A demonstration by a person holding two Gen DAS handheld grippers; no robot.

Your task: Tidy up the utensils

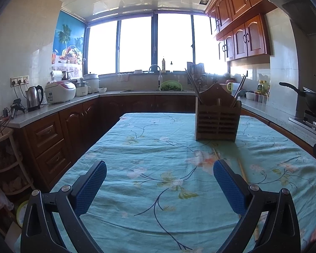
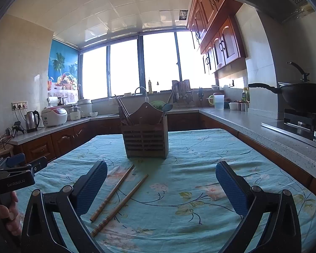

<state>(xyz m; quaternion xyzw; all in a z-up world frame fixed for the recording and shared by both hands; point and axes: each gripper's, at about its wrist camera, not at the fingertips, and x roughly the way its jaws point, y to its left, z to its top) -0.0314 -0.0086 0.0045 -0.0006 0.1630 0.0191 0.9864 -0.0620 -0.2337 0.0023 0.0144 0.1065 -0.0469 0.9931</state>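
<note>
A slatted wooden utensil holder (image 2: 145, 137) stands upright on the teal floral tablecloth (image 2: 200, 158); it holds several chopsticks and a spoon. It also shows in the left wrist view (image 1: 218, 120). Two wooden chopsticks (image 2: 120, 198) lie loose on the cloth in front of the holder, just right of my right gripper's left finger. In the left wrist view, parts of chopsticks (image 1: 242, 169) show beside the right finger. My right gripper (image 2: 161, 186) is open and empty above the cloth. My left gripper (image 1: 160, 186) is open and empty; its body (image 2: 16, 175) shows at the far left.
Kitchen counters surround the table: kettle (image 1: 34, 98) and rice cooker (image 1: 60, 91) on the left, sink with a green basket (image 1: 170, 86) at the back, a black wok (image 2: 305, 97) on the stove at the right. Wall cupboards hang above right.
</note>
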